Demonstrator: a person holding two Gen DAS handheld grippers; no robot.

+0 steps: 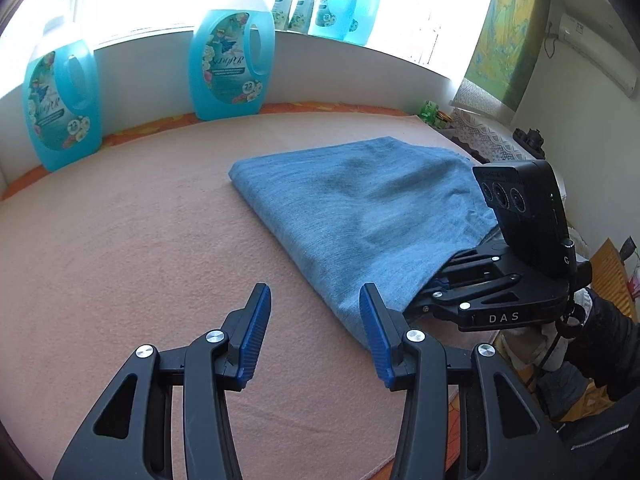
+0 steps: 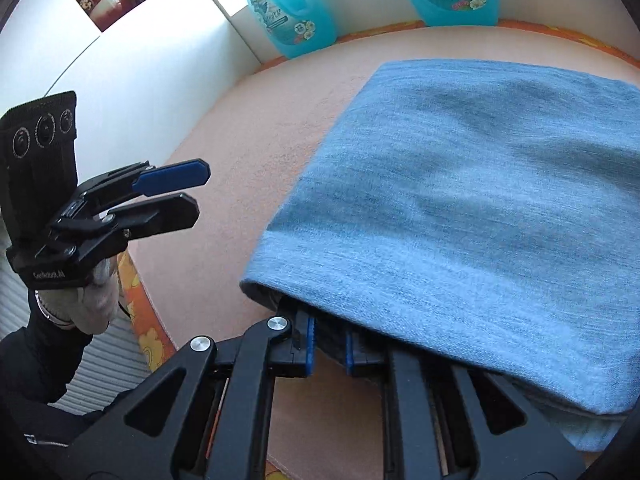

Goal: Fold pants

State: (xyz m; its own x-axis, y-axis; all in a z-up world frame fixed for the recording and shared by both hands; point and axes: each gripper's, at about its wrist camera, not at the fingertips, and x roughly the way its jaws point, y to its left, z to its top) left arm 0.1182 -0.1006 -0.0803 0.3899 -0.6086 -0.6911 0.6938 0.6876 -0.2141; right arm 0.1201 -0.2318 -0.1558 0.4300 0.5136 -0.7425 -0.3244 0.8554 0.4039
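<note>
One pair of pants (image 1: 360, 208), blue-grey, folded into a flat stack, lying on the peach cloth (image 1: 140, 240) that covers the counter. In the left wrist view it sits from centre toward 3 o'clock; in the right wrist view it fills the 1 to 4 o'clock area.

Two grippers. Left gripper (image 1: 316, 336): fingers (image 1: 256, 332) moderately apart, nothing between them, low over bare cloth just beside the near corner of the pants. Right gripper (image 2: 330, 344): fingers narrow, pinching the inner layers at the near folded edge, with the top layer draped over the tips. In the left wrist view it shows at 3 to 4 o'clock, tips hidden under the fabric. Two gloved hands, one per gripper; the right hand (image 1: 548, 344) and the left hand (image 2: 86, 304) both wear a light glove and a dark sleeve.

Detergent bottles: two big blue ones (image 1: 232, 44) standing on the counter at 10 to 12 o'clock, against the low white wall; at least two more blue bottles (image 1: 344, 8) on the sill at 1 o'clock, exact count unclear in the glare.

Edges: orange patterned cover (image 2: 136, 288) shows past the cloth's near and far edges. Open room: wide bare cloth from 7 to 11 o'clock of the pants in the left wrist view.
</note>
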